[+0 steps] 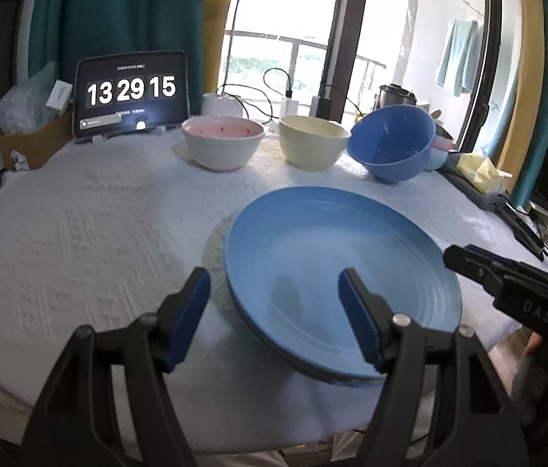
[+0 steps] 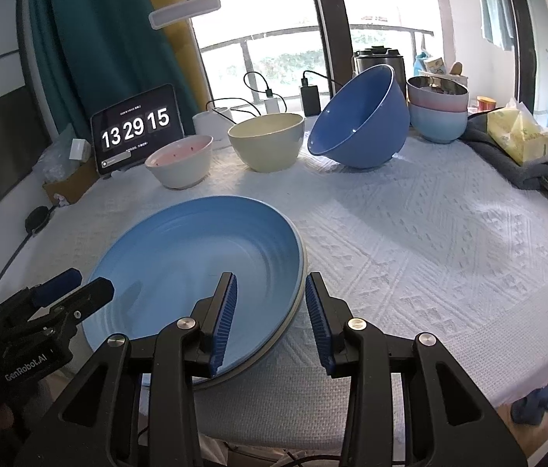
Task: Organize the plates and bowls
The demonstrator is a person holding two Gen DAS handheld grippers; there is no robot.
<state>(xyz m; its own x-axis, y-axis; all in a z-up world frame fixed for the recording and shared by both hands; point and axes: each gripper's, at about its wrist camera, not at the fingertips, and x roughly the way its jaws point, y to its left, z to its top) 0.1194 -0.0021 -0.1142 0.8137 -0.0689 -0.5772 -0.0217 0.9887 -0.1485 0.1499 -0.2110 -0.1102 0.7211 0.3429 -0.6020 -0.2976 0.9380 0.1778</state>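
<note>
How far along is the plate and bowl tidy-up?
Done: blue plate sits stacked on a pale plate, and two bowls are nested at the back. In hand: nothing; right gripper straddles the plate stack's rim, jaws open. Left: pink-lined bowl, cream bowl and tilted blue bowl remain unstacked.

Bare cloth (image 2: 410,241) right of the plate (image 2: 196,257); bowls (image 2: 266,140) block the back.

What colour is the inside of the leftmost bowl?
Pink with small dark specks, white outside; the left wrist view shows it best.
</note>
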